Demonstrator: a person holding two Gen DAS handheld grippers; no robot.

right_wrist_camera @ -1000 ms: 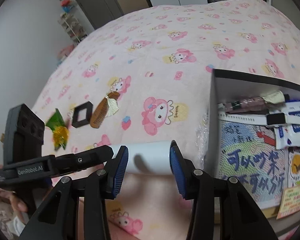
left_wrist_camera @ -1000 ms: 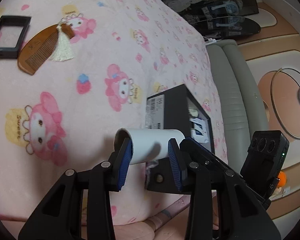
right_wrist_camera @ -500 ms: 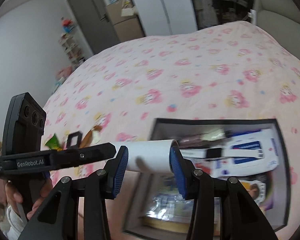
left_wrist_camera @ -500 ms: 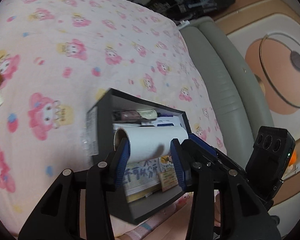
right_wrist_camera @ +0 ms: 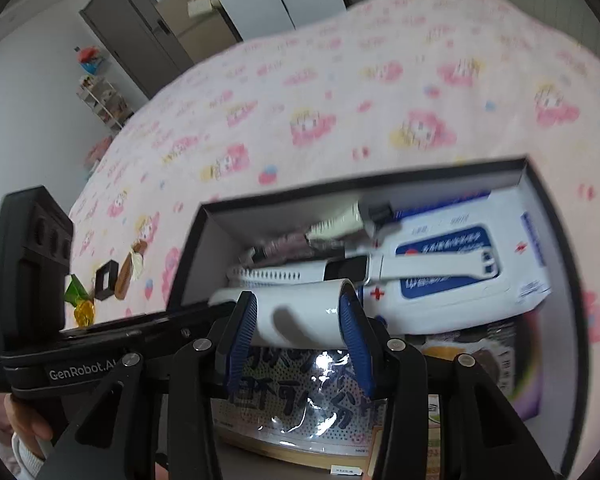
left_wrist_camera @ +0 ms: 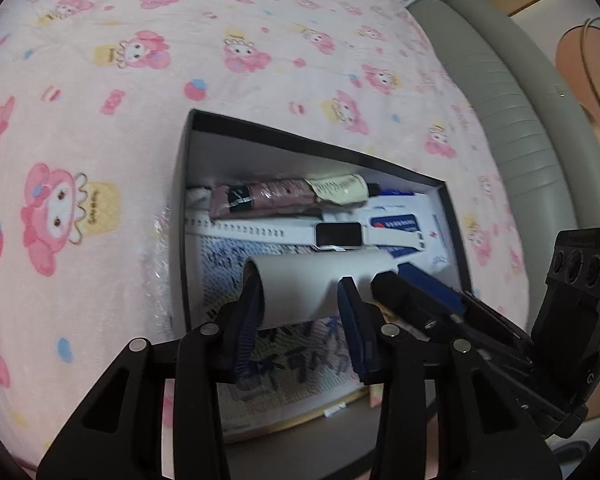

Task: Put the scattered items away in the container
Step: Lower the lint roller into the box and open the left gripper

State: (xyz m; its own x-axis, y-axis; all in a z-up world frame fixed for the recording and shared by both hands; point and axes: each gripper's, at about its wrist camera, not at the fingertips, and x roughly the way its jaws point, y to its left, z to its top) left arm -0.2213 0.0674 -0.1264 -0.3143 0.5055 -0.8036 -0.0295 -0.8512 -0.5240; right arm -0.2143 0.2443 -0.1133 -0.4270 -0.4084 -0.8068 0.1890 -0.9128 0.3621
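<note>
A white tube (left_wrist_camera: 300,300) hangs level over the open black box (left_wrist_camera: 312,144), held at both ends. My left gripper (left_wrist_camera: 300,284) has its blue pads on the tube's left end, and its jaws are closing on it. My right gripper (right_wrist_camera: 296,304) is shut on the other end of the tube (right_wrist_camera: 300,320). The box (right_wrist_camera: 360,184) holds a white smartwatch (left_wrist_camera: 338,235), a pinkish wrapped bar (left_wrist_camera: 268,196), a white-and-blue pack (right_wrist_camera: 460,264) and a printed packet underneath. The far end of the tube is hidden behind the right gripper's fingers (left_wrist_camera: 428,288).
The box sits on a pink cartoon-print blanket (left_wrist_camera: 100,120). Left on the blanket lie a wooden comb (right_wrist_camera: 126,280), a small black square frame (right_wrist_camera: 107,280) and a green-and-yellow wrapper (right_wrist_camera: 78,304). A grey padded headboard (left_wrist_camera: 512,100) runs along the right.
Both grippers have carried the tube sideways from beside the box to above its open inside. The comb and black frame have slid out of the left wrist view.
</note>
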